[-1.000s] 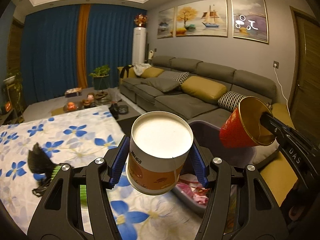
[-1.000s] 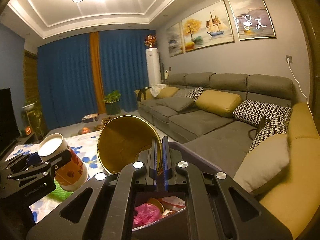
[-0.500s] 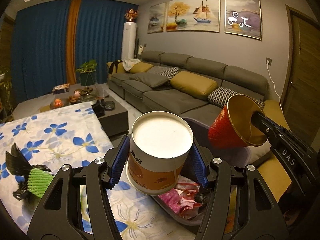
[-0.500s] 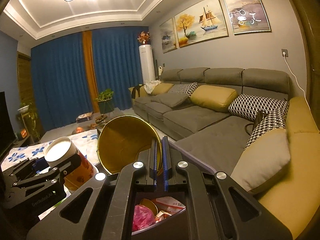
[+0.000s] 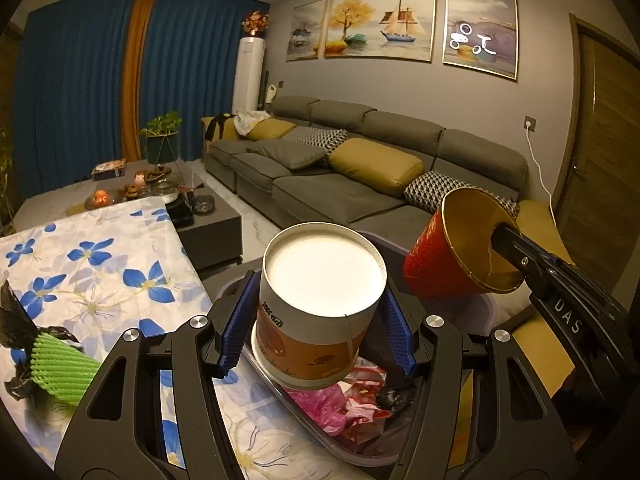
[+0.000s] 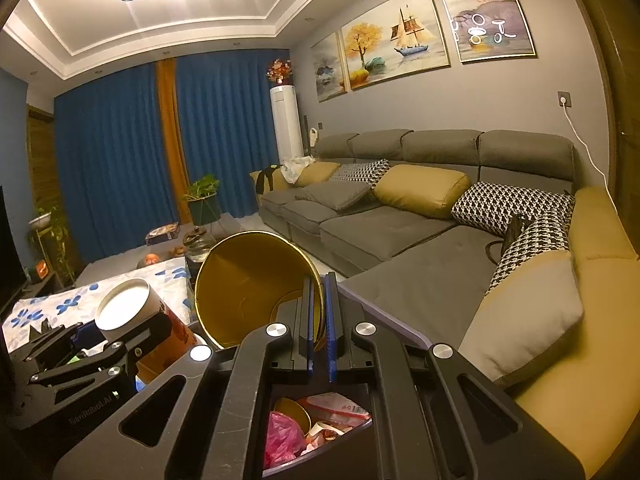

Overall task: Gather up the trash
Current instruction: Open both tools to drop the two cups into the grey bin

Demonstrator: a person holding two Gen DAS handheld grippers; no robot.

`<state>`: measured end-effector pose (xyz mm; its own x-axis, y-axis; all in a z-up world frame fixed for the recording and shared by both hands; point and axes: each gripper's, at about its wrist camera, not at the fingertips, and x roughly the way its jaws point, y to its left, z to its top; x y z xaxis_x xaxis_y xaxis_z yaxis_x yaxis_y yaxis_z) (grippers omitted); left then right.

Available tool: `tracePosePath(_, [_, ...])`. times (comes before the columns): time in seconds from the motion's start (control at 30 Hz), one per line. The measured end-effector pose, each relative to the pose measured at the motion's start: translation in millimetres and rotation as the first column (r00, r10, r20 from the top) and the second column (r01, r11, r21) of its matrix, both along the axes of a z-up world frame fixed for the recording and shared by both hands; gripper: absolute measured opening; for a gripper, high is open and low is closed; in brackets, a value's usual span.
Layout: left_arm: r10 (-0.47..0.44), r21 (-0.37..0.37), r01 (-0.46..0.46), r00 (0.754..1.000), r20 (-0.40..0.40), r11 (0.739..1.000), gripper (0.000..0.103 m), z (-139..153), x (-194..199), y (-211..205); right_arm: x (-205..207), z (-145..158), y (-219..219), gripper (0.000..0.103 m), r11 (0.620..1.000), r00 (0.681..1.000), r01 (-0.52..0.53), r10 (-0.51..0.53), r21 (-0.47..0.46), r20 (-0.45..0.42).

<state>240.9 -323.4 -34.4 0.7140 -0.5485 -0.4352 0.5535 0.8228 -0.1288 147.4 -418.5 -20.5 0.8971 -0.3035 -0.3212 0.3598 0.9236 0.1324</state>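
A grey sofa (image 5: pixel 360 168) runs behind the floral-clothed bench (image 5: pixel 100 264). Beside the bench, over the trash bin (image 5: pixel 320 436), the left gripper (image 5: pixel 316 328) clamps a paper tub (image 5: pixel 316 304), while the right gripper (image 6: pixel 319 320) pinches the rim of a red, gold-lined cup (image 5: pixel 452 256).

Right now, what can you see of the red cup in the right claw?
The red cup is a tapered paper-looking cup, red outside with a shiny gold lining and rim. It lies tipped on its side and looks empty, its mouth towards the right claw, which pinches its rim wall. It hangs over the trash bin.
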Motion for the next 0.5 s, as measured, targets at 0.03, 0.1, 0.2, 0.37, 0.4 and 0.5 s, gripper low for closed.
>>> tracePosePath(0.03, [-0.002,-0.001,0.002,1.0,-0.002,1.0,0.058,-1.1,1.0,-0.4,0.8,-0.3,-0.5,0.006,1.0,1.0,0.002,-0.002,0.002,0.0])
tracePosePath(0.1, [-0.004,-0.005,0.004,1.0,-0.007,1.0,0.058,-3.0,2.1,-1.4,2.5,-0.7,-1.4,0.006,1.0,1.0,0.005,-0.005,0.003,0.0])
tracePosePath(0.2, [-0.02,-0.015,0.019,1.0,-0.018,1.0,0.058,-5.3,4.5,-2.2,4.0,-1.7,-2.5,0.006,1.0,1.0,0.005,-0.005,0.009,0.002])
tracePosePath(0.37, [-0.04,-0.026,0.039,0.999,-0.03,0.999,0.062,-10.0,7.5,-4.9,7.9,-4.9,-4.6,0.006,1.0,1.0,0.004,-0.004,0.014,-0.006])
tracePosePath(0.4, [-0.042,-0.019,0.042,0.999,-0.034,0.999,0.066,-11.7,8.2,-5.5,8.4,-5.5,-5.3,0.006,1.0,1.0,0.005,-0.005,0.015,-0.007])
tracePosePath(0.5, [-0.018,-0.016,0.017,0.999,-0.036,1.0,0.081,-13.0,9.0,-1.9,9.7,-8.2,-10.3,0.013,0.999,1.0,0.008,-0.008,0.033,-0.015])
